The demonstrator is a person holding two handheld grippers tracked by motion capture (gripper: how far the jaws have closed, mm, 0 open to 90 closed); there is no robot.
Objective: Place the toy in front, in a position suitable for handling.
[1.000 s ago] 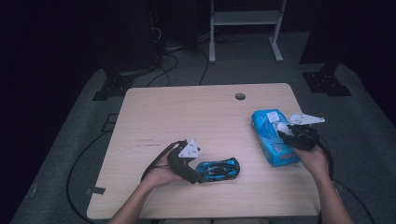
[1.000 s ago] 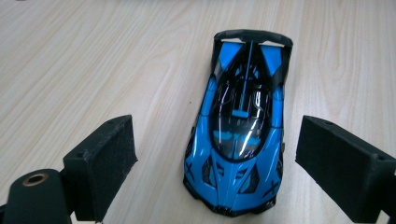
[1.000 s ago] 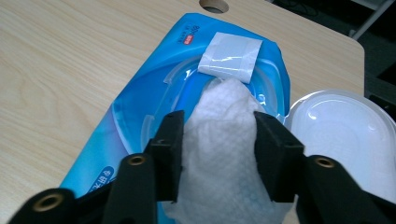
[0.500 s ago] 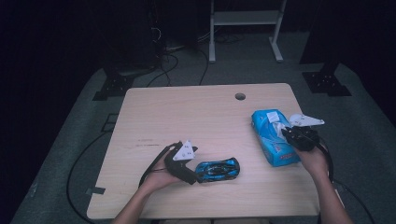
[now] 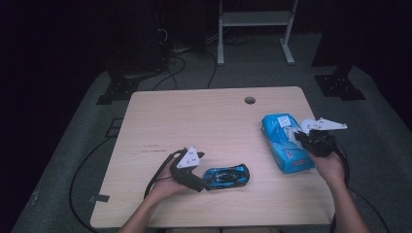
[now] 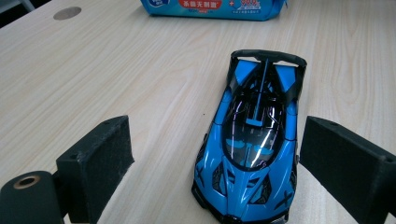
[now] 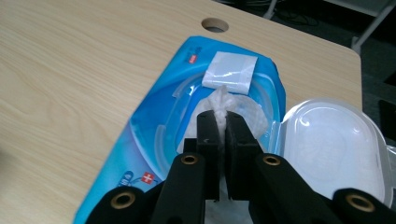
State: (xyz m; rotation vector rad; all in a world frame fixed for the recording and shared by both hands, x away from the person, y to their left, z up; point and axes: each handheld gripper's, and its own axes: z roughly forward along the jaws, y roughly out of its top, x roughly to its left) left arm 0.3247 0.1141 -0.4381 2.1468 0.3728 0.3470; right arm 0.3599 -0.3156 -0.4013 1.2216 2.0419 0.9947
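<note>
Since the right tongs [image 5: 302, 137] have just been closing over the blue wipe pack [image 5: 285, 144] at the right side of the tabletop [image 5: 209, 126], the job now looks like pulling one wipe out. In the high view, the left tongs [image 5: 203, 182] rest near the front edge, just beside the blue toy car [image 5: 226, 176].

In the left gripper view, the left tongs [image 6: 215, 154] stand wide apart with the toy car [image 6: 252, 144] lying flat between them, and the pads do not press on it. The wipe pack [image 6: 215, 8] sits far off at the top.

In the right gripper view, the right tongs [image 7: 223, 122] are pressed together on the white wipe [image 7: 220, 101] that sticks up from the hole in the wipe pack [image 7: 154, 135]. The clear lid [image 7: 334, 140] is flipped open to the side.

I think it is best to pull slowly and straight up, so the wipe does not tear. The pack is light and may lift too, so go gently. Keep the squeeze tight until the wipe is all the way out.
</note>
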